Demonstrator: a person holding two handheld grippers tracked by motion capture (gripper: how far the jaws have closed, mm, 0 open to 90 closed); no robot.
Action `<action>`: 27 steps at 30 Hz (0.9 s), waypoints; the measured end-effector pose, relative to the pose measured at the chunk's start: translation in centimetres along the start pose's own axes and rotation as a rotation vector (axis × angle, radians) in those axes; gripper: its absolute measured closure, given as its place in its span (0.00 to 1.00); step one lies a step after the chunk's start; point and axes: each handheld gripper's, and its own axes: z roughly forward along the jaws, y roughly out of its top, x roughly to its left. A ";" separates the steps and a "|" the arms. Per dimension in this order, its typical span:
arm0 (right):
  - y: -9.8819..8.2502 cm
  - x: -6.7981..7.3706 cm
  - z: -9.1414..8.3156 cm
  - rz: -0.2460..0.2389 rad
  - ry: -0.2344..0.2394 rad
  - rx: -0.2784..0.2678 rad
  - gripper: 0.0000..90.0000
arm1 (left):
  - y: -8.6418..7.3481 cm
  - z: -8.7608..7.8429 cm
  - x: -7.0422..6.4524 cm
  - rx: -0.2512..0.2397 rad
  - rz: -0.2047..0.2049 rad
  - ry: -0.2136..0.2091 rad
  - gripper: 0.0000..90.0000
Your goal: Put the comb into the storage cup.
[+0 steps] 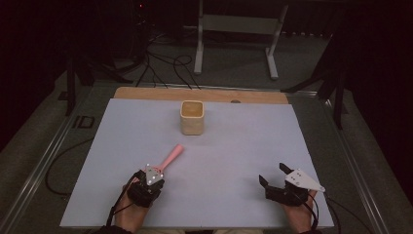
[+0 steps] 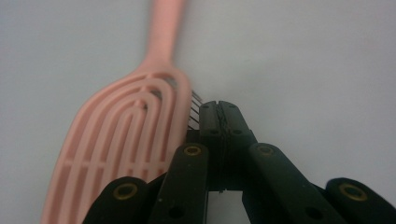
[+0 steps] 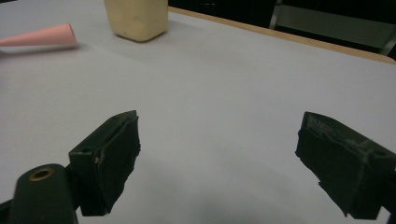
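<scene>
Two grippers: left gripper [image 2: 219, 109] closed, jaws pressed together beside the pink hairbrush [image 2: 126, 140]; right gripper [image 3: 219, 158] wide open, idle.
Brush: flat on the worktop [image 1: 243, 146], handle aimed at the beige cup [image 1: 192, 117].
Tip: probably reopen, straddle the brush, then squeeze.
Unclear: whether the bristles are pinched.

Brush [image 1: 170, 157] on the table [image 1: 243, 146], just before the left tool [image 1: 155, 171], cup [image 1: 192, 117] behind it, right tool [image 1: 272, 175] well right.

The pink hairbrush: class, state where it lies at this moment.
In the high view the pink hairbrush lies on the white table, left of centre, its head beside the shut left gripper, its handle pointing toward the beige cup.
</scene>
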 end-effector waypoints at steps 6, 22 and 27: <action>0.0 0.0 0.0 -0.001 0.000 0.003 0.15 | -0.5 0.3 2.6 -0.009 -0.087 0.022 0.99; -0.1 0.0 0.1 -0.001 -0.001 0.006 0.15 | 0.4 1.7 6.7 -0.025 -0.179 0.033 0.97; -0.1 0.0 0.1 0.000 -0.001 0.005 0.15 | 0.3 1.8 6.9 -0.024 -0.178 0.031 0.96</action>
